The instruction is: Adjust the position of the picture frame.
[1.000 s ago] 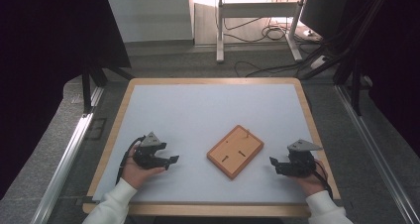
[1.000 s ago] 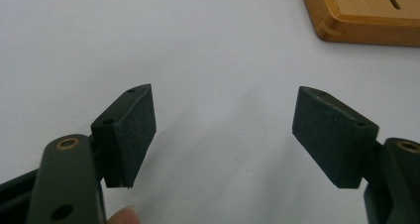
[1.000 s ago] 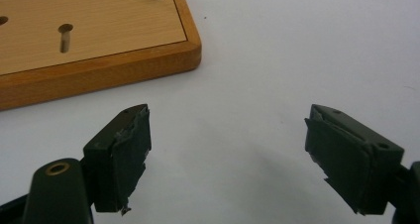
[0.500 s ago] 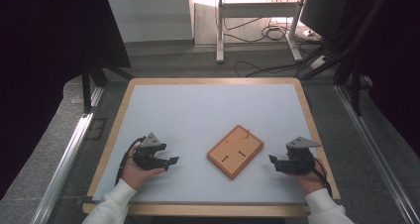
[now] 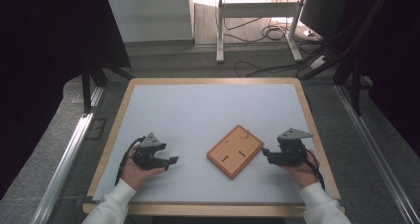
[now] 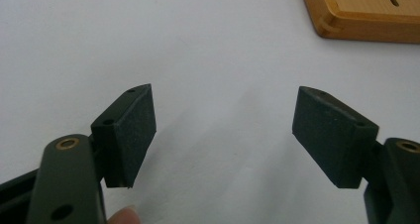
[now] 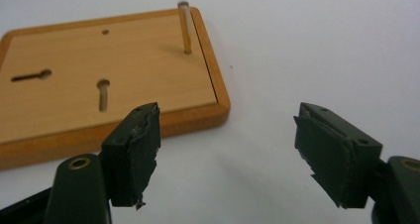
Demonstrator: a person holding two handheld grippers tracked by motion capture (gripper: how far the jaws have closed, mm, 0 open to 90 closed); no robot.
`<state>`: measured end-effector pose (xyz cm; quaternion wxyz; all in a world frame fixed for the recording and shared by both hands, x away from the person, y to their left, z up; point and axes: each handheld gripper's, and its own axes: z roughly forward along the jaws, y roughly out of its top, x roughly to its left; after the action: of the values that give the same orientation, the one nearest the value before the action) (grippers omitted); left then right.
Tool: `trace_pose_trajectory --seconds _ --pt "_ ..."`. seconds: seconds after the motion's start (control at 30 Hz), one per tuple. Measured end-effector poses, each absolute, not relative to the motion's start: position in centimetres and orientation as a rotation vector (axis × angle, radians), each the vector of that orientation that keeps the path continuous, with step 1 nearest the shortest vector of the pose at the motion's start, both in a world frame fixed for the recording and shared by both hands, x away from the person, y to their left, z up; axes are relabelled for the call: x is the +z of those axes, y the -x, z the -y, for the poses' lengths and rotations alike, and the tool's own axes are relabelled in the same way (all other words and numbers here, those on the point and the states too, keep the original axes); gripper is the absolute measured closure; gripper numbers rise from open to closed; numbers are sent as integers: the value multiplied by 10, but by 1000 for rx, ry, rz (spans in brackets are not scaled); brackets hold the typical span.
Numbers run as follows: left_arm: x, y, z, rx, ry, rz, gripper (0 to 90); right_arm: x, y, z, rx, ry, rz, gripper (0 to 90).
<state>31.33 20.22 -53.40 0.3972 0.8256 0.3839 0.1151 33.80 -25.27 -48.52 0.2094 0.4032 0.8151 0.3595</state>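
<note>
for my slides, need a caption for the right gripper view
Open right gripper poised just short of a wooden board with one upright peg.

Even overhead light is falling on the white-topped wooden-framed bench, while the surroundings are staying dark. In both gripper views, soft shadows are lying beneath the black padded fingers, which are showing slightly blurred.

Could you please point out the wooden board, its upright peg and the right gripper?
wooden board (image 5: 235,151), high view, middle of its top face.
peg (image 7: 185,28), right gripper view, mid-shaft.
right gripper (image 5: 266,154), high view, between its fingertips.
</note>
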Motion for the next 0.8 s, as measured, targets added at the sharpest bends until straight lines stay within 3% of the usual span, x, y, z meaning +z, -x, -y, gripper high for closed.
trace_pose_trajectory --seconds 0.8 --pt "-539 -314 -202 273 -2126 -977 243 -490 -388 196 992 -1070 -2352 489"
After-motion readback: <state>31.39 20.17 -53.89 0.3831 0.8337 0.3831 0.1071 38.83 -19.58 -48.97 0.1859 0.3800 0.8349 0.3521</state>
